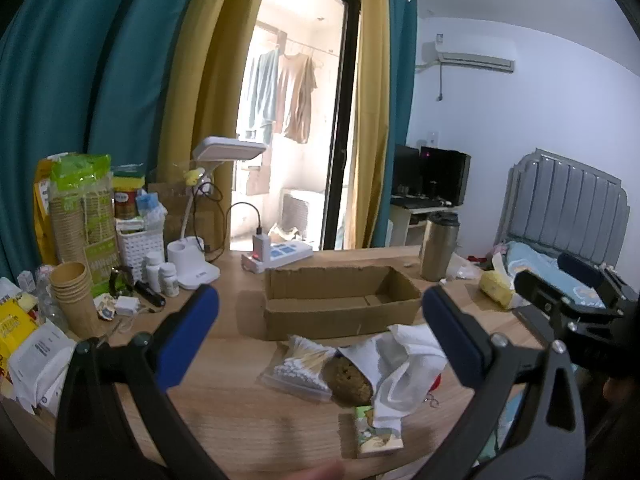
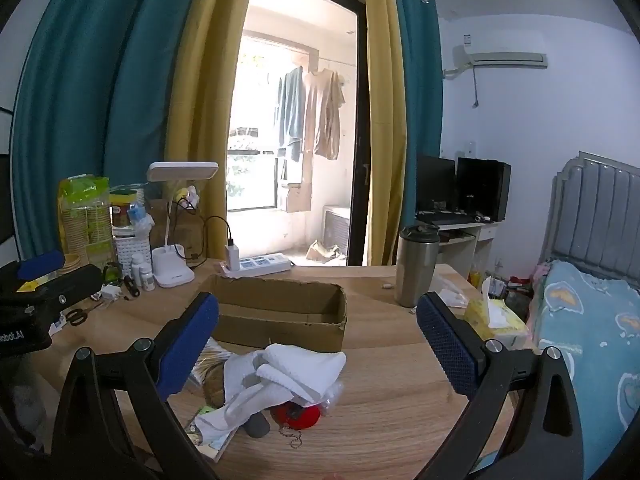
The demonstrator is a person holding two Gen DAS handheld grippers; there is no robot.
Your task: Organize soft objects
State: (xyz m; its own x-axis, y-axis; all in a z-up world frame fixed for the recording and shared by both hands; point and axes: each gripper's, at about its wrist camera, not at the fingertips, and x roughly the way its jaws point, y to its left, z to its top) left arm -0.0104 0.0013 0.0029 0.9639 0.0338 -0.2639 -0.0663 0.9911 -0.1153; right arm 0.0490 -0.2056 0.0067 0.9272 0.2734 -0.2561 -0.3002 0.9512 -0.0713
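Note:
A pile of soft things lies on the wooden table in front of an open cardboard box [image 1: 340,300] [image 2: 280,312]. White cloths [image 1: 404,364] [image 2: 288,376] lie on top of a brown sponge [image 1: 348,380], a bag of cotton swabs [image 1: 300,364], a small printed packet [image 1: 376,432] and a red plush item [image 2: 296,414] with a chain. My left gripper [image 1: 320,340] is open and empty above the pile. My right gripper [image 2: 318,344] is open and empty above the cloths. The right gripper's body also shows at the right of the left wrist view.
A steel tumbler [image 2: 414,266] and a yellow tissue pack [image 2: 496,320] stand right of the box. A desk lamp [image 2: 172,268], power strip [image 2: 260,266], paper cups [image 1: 74,300], bottles, scissors [image 2: 76,316] and packets crowd the table's left. A bed [image 2: 592,340] lies right.

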